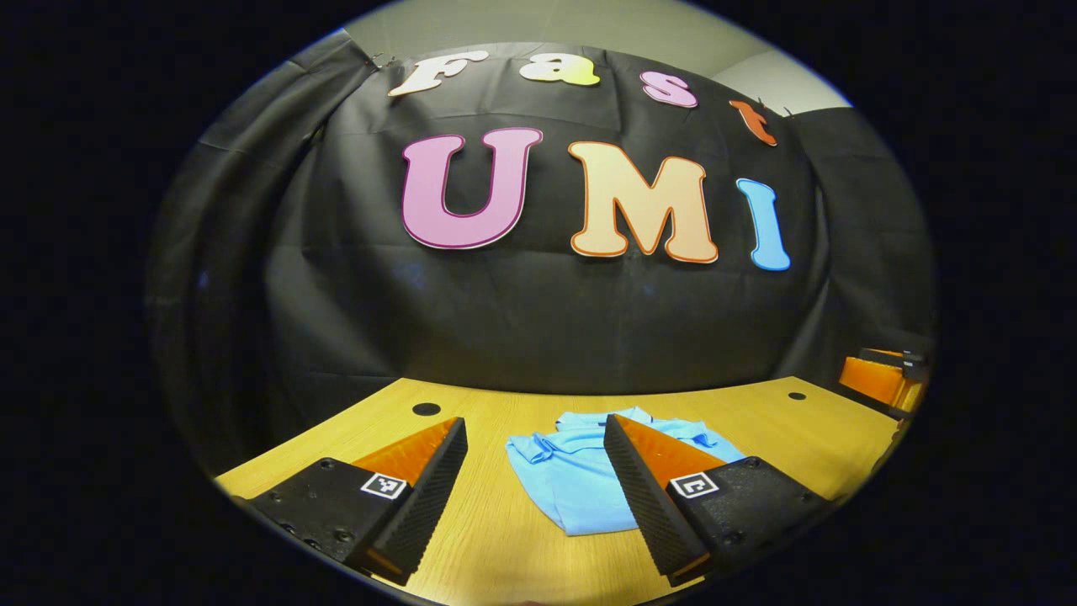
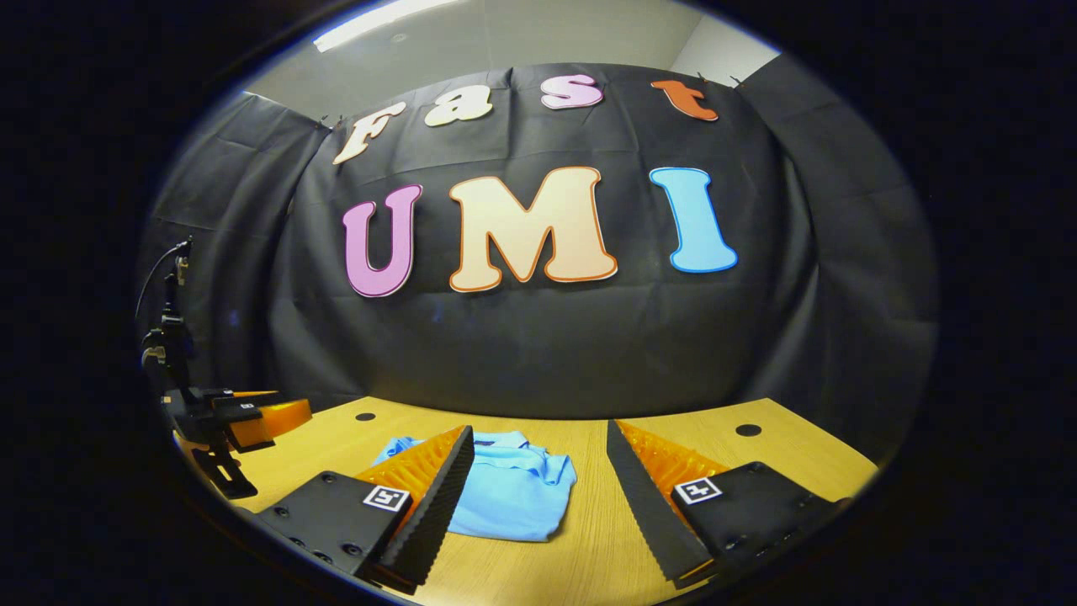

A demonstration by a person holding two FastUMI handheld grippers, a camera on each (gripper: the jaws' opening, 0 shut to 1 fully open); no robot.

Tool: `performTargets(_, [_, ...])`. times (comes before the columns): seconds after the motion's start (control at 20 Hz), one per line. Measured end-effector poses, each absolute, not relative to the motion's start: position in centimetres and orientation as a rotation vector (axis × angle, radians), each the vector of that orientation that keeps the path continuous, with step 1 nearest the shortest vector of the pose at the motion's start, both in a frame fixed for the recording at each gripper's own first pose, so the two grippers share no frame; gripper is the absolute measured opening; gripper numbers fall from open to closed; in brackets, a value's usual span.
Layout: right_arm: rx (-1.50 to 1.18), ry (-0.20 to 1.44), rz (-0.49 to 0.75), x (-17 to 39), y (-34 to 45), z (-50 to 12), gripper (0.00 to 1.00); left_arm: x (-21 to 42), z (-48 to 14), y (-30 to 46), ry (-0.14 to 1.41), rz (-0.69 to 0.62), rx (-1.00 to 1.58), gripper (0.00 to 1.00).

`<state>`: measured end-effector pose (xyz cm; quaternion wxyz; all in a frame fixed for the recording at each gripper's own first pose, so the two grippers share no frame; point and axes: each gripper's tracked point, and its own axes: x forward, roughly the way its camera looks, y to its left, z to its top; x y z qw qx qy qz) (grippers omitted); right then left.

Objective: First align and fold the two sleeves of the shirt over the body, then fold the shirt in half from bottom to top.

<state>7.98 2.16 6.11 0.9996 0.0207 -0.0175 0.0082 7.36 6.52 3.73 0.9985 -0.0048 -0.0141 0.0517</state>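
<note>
Lying on table (image 1: pixel 522 539): shirt (image 1: pixel 580 480), light blue, already in compact folded bundle, collar toward booth wall. Judged light, limp, prone to slipping; best pinched at hem corners through all layers. Left gripper (image 1: pixel 536 497): jaws spread, empty, short of shirt. Right gripper (image 2: pixel 538 505): jaws spread, empty, near shirt edge.

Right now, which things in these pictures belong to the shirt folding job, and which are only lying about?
Belongs to the job:
- blue shirt, lying folded on the table
- left claw, open, holding nothing
- right claw, open, holding nothing

Only there:
- wooden table, which bears the shirt
- round holes in the tabletop
- black cloth wall
</note>
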Motion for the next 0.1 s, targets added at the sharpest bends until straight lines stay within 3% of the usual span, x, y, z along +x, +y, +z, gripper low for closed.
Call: performTargets(0.1, [0.033, -0.045, 0.015, 7.64, 2.11, 6.15, 0.98, 7.08, 3.69, 6.45, -0.022, 0.095, -0.012, 0.97])
